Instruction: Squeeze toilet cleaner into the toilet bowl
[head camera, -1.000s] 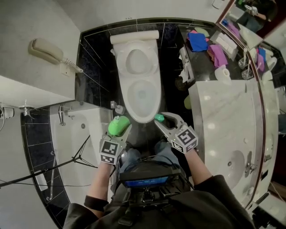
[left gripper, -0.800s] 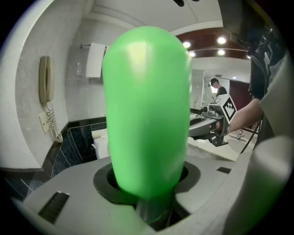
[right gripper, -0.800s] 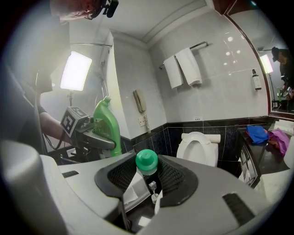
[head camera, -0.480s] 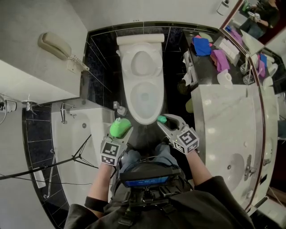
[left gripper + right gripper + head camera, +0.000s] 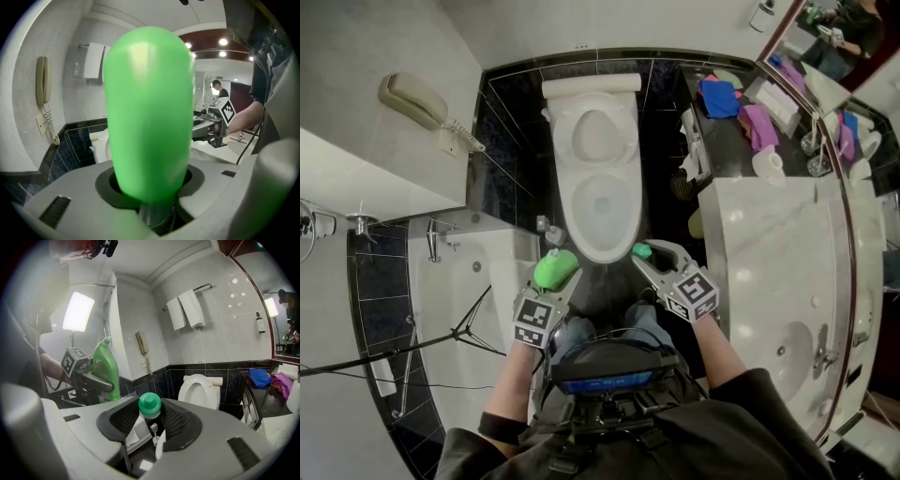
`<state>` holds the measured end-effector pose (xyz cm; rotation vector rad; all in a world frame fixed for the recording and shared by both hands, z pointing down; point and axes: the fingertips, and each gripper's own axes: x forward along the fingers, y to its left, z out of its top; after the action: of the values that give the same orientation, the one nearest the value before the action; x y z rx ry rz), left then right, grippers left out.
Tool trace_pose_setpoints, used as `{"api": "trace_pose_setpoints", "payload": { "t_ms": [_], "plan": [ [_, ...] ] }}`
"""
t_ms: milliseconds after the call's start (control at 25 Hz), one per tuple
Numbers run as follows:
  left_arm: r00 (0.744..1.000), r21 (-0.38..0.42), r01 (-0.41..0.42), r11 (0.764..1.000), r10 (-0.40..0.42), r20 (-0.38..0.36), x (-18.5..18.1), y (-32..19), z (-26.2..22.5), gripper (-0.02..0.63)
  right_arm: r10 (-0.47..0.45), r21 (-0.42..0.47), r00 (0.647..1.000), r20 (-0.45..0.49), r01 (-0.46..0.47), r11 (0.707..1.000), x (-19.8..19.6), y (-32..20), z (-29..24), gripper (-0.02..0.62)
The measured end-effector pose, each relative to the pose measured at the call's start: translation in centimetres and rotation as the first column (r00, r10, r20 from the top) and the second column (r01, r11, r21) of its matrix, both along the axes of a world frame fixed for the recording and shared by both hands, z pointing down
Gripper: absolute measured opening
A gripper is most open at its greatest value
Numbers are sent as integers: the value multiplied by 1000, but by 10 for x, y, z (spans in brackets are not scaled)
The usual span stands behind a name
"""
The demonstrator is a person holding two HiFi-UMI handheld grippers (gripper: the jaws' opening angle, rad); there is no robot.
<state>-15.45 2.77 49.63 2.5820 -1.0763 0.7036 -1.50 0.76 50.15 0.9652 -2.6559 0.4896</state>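
**Bottle uncapped and held short of the bowl**

The left gripper [image 5: 557,279] is clamped on the green toilet cleaner bottle [image 5: 552,268], near the front rim of the open toilet bowl [image 5: 602,202] and to its left. The right gripper [image 5: 649,255] pinches the small green cap [image 5: 640,250] beside the rim on the other side.

The bottle looks like soft, glossy plastic. It should give under pressure, which the squeeze needs, but it could slip or spurt if gripped hard. A hold across the broad mid-body seems best, leaving the neck free to aim. The cap is light and round, and likely to pop out of a loose pinch.

The left gripper view is almost filled by the bottle's body [image 5: 147,112]. The right gripper view shows its whole side profile [image 5: 106,369] and the cap between the pads [image 5: 149,405]. Only the head view looks down into the bowl.
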Motion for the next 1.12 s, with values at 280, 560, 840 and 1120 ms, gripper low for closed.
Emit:
{"api": "trace_pose_setpoints", "payload": {
  "t_ms": [280, 560, 840, 1120],
  "plan": [
    [997, -33, -70, 997, 70, -15, 9, 8, 1, 192, -44, 18, 994, 97, 43, 999, -3, -1, -16, 165],
    [969, -42, -244, 969, 242, -52, 25, 18, -10, 192, -280, 133, 910, 304, 251, 959, -44, -1, -95, 164],
    [890, -60, -453, 889, 448, -81, 40, 33, -25, 192, -543, 302, 767, 342, 457, 836, -73, 15, -171, 164],
    [809, -72, -587, 806, 580, -100, 50, 48, -39, 192, -673, 355, 670, 313, 575, 737, -92, 36, -207, 164]
  ]
}}
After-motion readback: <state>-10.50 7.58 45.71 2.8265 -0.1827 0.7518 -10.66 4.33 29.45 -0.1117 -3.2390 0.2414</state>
